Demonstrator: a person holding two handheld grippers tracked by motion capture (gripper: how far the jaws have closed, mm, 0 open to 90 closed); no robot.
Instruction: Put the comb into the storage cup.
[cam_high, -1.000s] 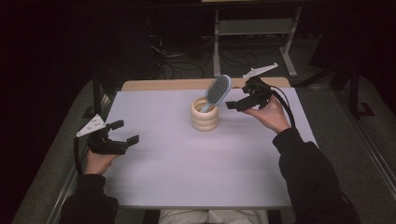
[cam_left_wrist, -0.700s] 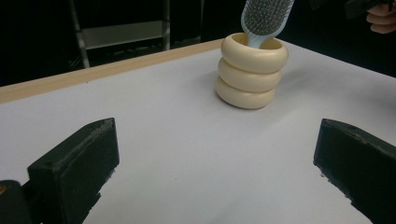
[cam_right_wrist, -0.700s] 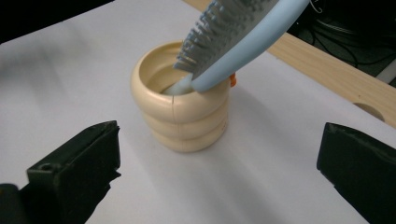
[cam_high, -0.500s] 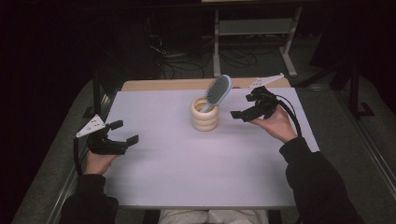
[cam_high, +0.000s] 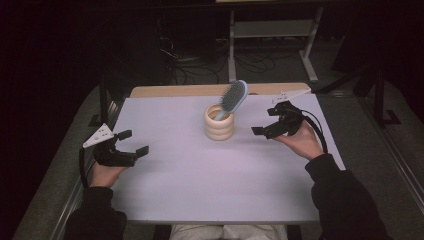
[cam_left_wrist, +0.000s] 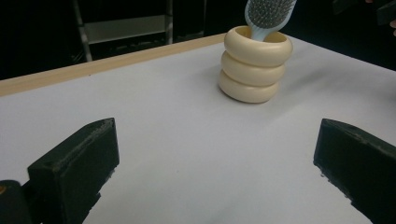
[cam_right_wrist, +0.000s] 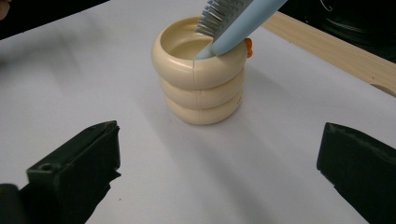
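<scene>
White tabletop (cam_high: 200, 190) carries a cream ringed cup (cam_high: 219, 122) near its far middle, with a blue hairbrush (cam_high: 233, 97) standing handle-down inside, head tilted up toward the right. Right gripper (cam_high: 270, 128) sits just beside the cup, jaws spread and empty. Left gripper (cam_high: 134, 143), likewise spread, lies well apart.
</scene>
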